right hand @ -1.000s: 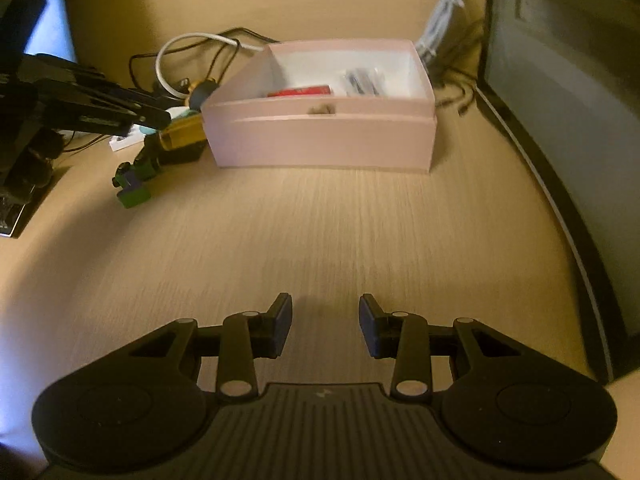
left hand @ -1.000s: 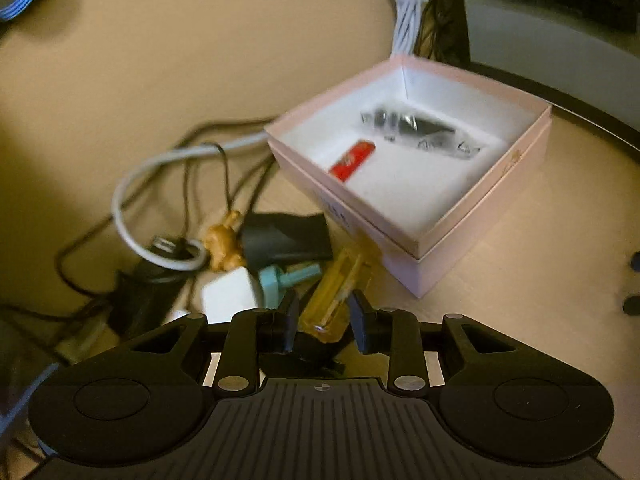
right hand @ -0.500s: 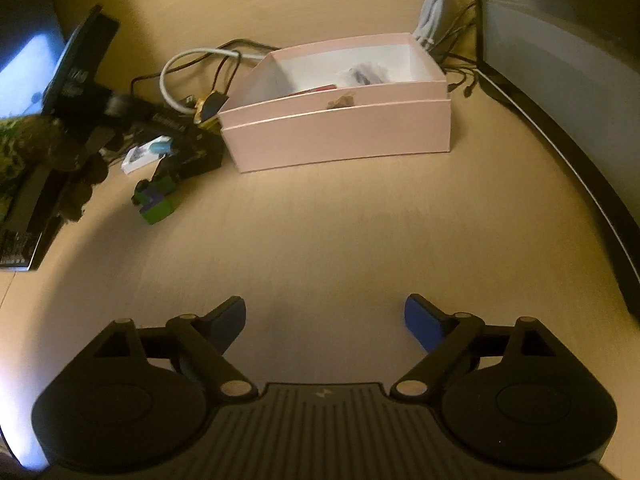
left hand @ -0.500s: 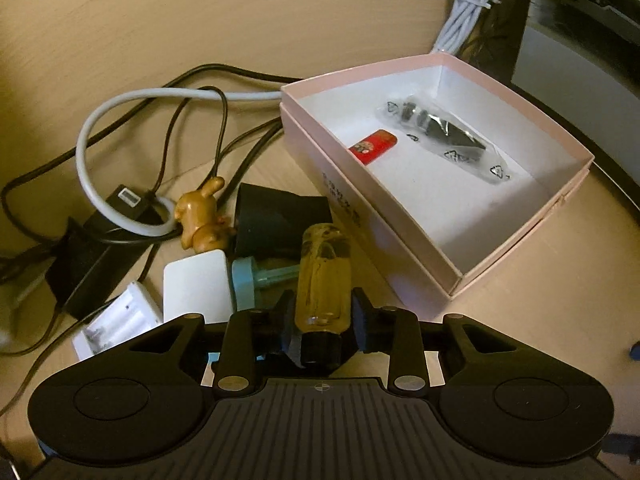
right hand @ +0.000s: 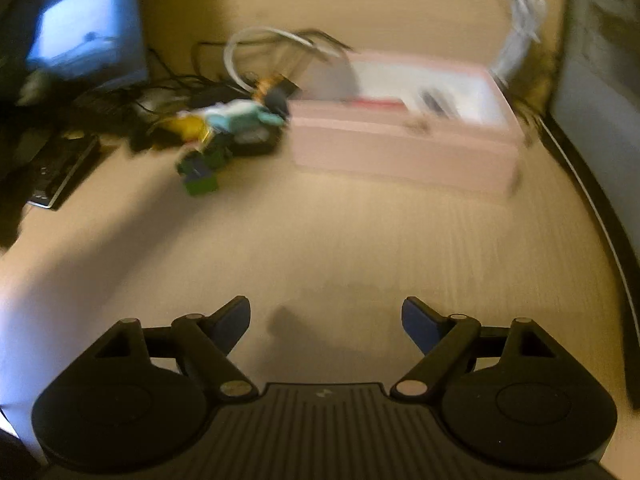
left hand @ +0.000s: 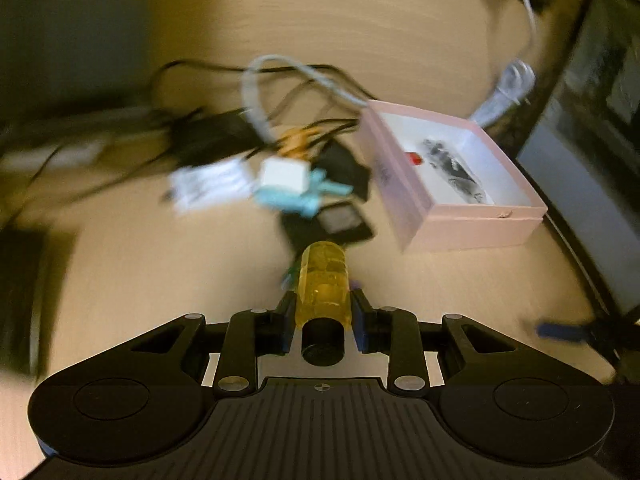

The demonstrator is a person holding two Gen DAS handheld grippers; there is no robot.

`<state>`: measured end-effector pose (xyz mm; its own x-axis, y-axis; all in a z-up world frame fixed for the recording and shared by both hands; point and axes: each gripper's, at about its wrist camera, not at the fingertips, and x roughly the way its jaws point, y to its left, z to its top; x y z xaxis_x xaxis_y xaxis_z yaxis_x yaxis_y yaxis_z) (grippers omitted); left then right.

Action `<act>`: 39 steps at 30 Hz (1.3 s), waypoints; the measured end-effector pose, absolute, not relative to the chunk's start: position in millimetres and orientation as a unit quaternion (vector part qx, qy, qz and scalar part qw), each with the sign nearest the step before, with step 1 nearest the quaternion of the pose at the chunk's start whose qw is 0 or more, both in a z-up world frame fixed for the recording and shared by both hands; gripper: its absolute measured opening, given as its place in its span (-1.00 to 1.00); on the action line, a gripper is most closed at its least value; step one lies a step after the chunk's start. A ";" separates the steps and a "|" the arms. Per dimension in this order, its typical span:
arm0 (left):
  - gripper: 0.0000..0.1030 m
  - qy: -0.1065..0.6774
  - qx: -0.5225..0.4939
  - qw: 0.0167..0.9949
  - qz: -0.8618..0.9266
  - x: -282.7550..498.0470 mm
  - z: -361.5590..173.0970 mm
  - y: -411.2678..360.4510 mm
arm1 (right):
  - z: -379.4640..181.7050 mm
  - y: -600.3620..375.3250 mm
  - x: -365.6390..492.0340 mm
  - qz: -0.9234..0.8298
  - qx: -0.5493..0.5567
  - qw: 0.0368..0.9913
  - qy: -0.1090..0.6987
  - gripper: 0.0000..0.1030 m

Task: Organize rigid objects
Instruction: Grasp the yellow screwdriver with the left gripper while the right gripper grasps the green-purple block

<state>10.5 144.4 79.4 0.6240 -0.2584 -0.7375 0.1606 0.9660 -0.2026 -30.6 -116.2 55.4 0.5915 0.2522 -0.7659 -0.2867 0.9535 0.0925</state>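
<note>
Your left gripper (left hand: pixel 322 322) fingers pinch the yellow bottle (left hand: pixel 324 284) near its cap: light, stiff, slippery. Right gripper (right hand: pixel 326 320) fingers spread, empty.

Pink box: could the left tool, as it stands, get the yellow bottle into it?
Probably yes. The left tool is shut on the yellow bottle, the pink box is open-topped, and bare desk lies between.
</note>
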 end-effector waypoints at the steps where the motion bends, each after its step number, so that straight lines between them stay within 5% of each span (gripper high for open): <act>1: -0.38 0.418 -0.073 0.900 -0.102 -1.0 82.0 154.6 | 59.4 -111.2 -27.6 0.163 -0.029 0.894 0.416 0.57; 6: -0.38 0.415 -0.141 0.898 -0.043 -49.7 89.5 195.0 | 73.4 -79.9 -3.0 0.223 -0.049 0.899 0.374 0.38; 20: -0.38 0.399 -0.221 0.887 0.070 -150.4 88.3 255.1 | 38.7 28.7 76.3 0.213 -0.047 0.913 0.345 0.38; 39: -0.38 0.422 -0.191 0.886 0.000 -118.2 80.3 238.8 | 32.1 29.7 74.8 0.263 -0.065 0.895 0.354 0.22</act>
<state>-118.2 238.8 80.3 0.6438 -0.1610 -0.7481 -0.1610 0.9272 -0.3381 74.8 29.7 32.1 0.6112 0.4246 -0.6679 -0.5166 0.8534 0.0698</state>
